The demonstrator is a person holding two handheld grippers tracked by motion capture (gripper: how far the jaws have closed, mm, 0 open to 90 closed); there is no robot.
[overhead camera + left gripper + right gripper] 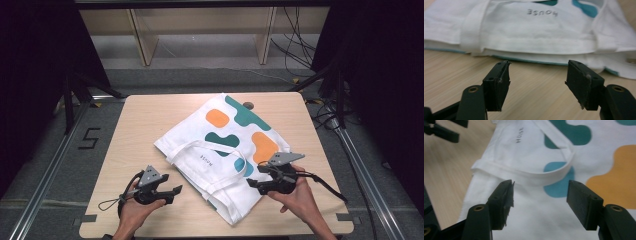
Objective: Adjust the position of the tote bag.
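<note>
White cotton tote bag with teal and orange blobs lay flat mid-worktop. We noted left gripper beside it, right gripper above it, fingers apart, holding nothing.

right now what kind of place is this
Probably a lab recording station: a small wooden table set between metal floor rails, dark curtains at the sides, loose cables behind, a printed tote bag laid out.

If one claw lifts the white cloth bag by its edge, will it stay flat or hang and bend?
The cloth bag would probably hang limp: it lies flat in soft folds on the table. It looks thin, so likely light. Its loose strap may trail or catch. Both the left claw and right claw are open.
</note>
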